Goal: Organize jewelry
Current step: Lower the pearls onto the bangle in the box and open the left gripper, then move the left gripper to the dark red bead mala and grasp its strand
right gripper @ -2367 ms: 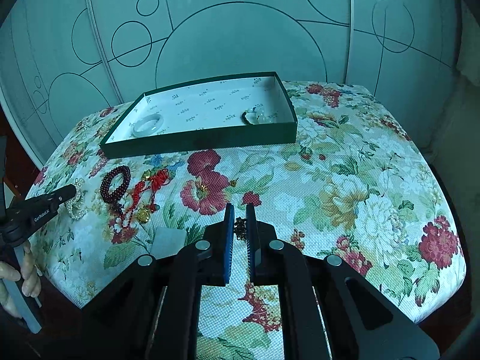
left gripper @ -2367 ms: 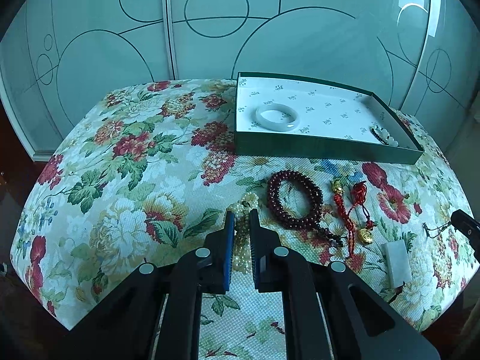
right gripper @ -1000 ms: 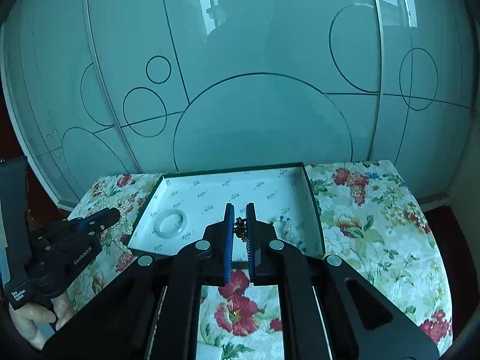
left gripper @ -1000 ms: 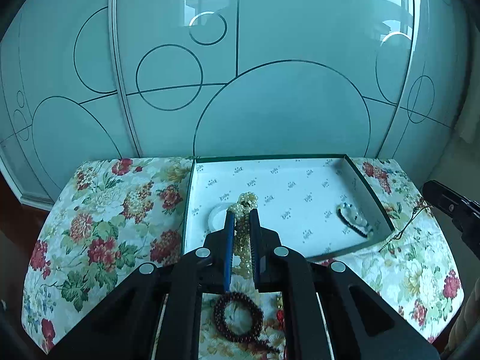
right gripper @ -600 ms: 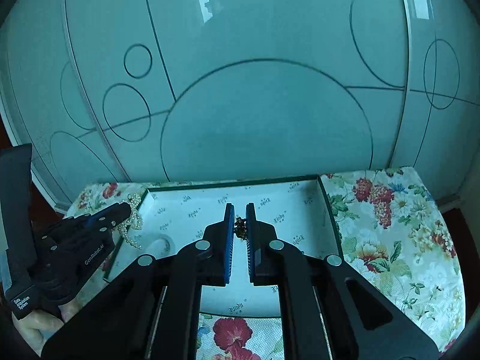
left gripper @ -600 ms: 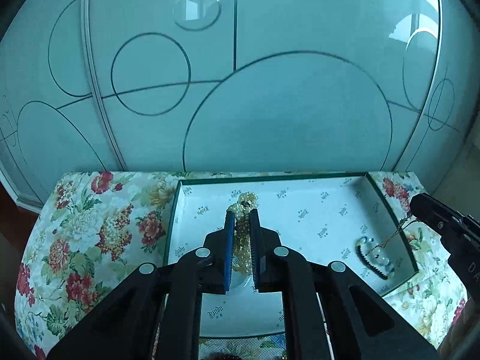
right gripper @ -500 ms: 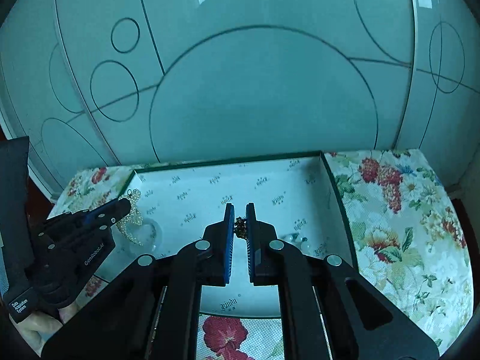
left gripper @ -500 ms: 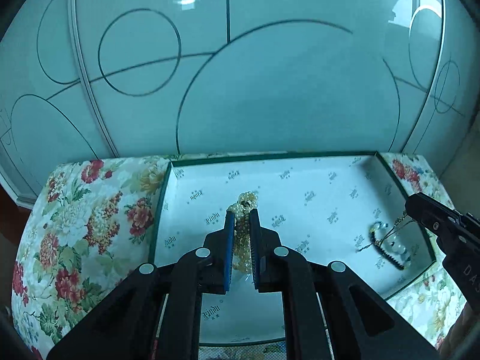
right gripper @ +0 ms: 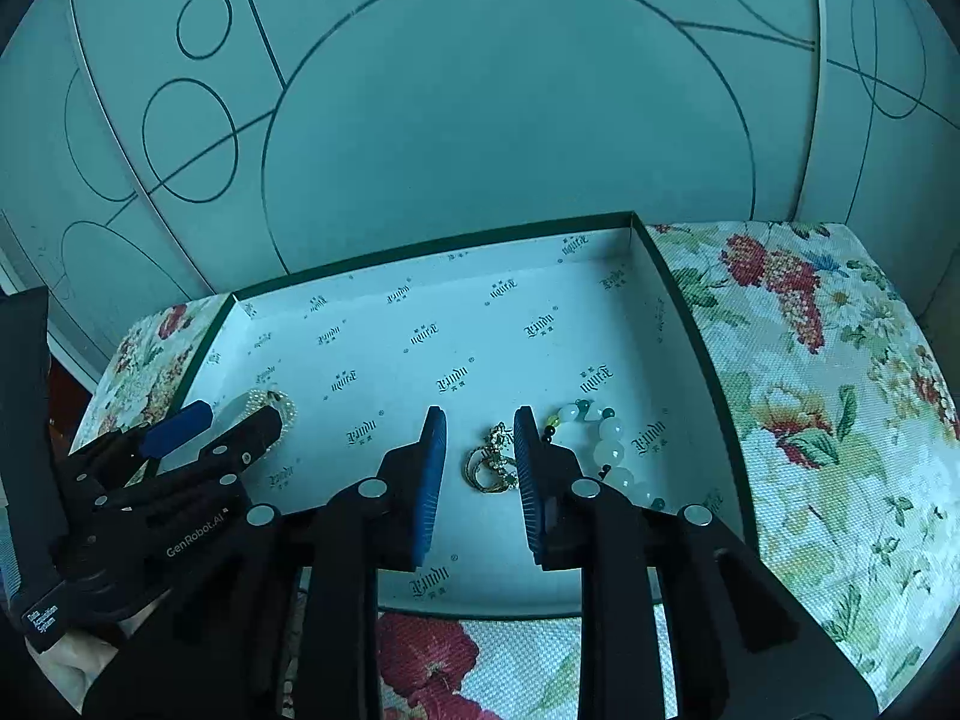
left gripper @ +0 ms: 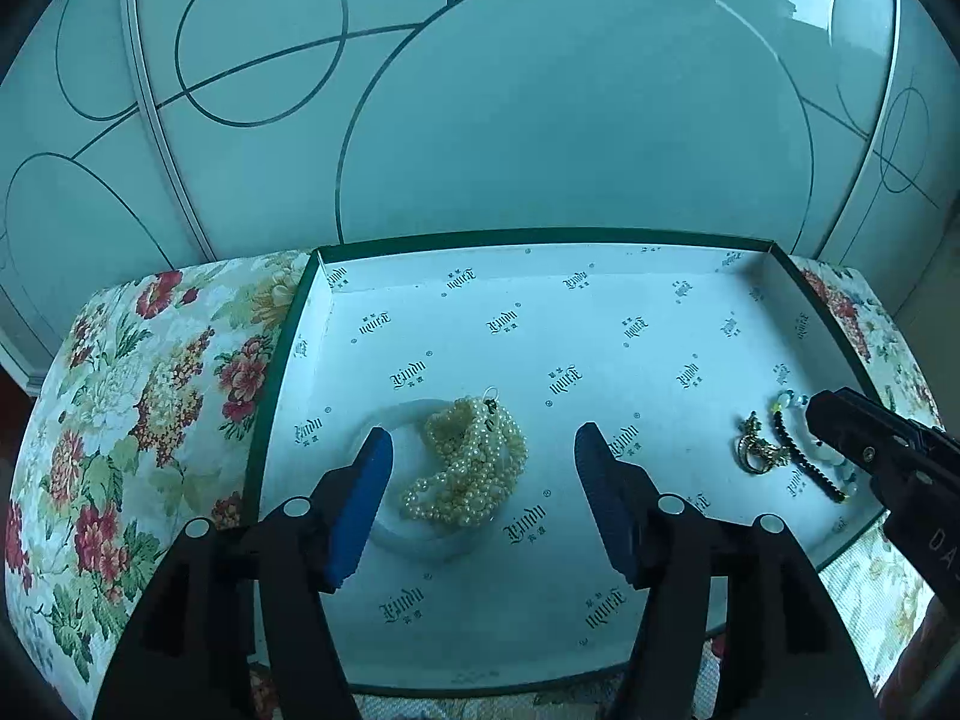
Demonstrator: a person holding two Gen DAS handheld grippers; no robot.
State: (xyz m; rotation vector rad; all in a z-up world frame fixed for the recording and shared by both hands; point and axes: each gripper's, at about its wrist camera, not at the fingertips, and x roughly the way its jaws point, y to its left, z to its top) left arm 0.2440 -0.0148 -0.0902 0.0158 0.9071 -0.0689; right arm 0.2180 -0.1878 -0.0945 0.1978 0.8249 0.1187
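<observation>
A green box with white printed lining (left gripper: 600, 324) (right gripper: 456, 324) sits on the floral cushion. My left gripper (left gripper: 480, 450) is open over the box; the cream pearl strand (left gripper: 468, 462) lies heaped between its fingers on a white jade bangle (left gripper: 390, 420). My right gripper (right gripper: 480, 426) is open; a small gold chain piece (right gripper: 489, 468) lies on the lining between its fingers, also in the left wrist view (left gripper: 756, 450). A white and green bead bracelet (right gripper: 606, 444) lies just right of it. The left gripper (right gripper: 210, 426) shows at left in the right wrist view.
The floral cushion (right gripper: 828, 396) (left gripper: 132, 396) extends on both sides of the box. A frosted glass wall with circle lines (left gripper: 540, 120) stands close behind. The right gripper's tip (left gripper: 852, 426) is over the box's right end.
Both grippers have come down into the box and opened. The pearl strand has dropped onto the bangle and the gold piece onto the lining beside the bead bracelet.
</observation>
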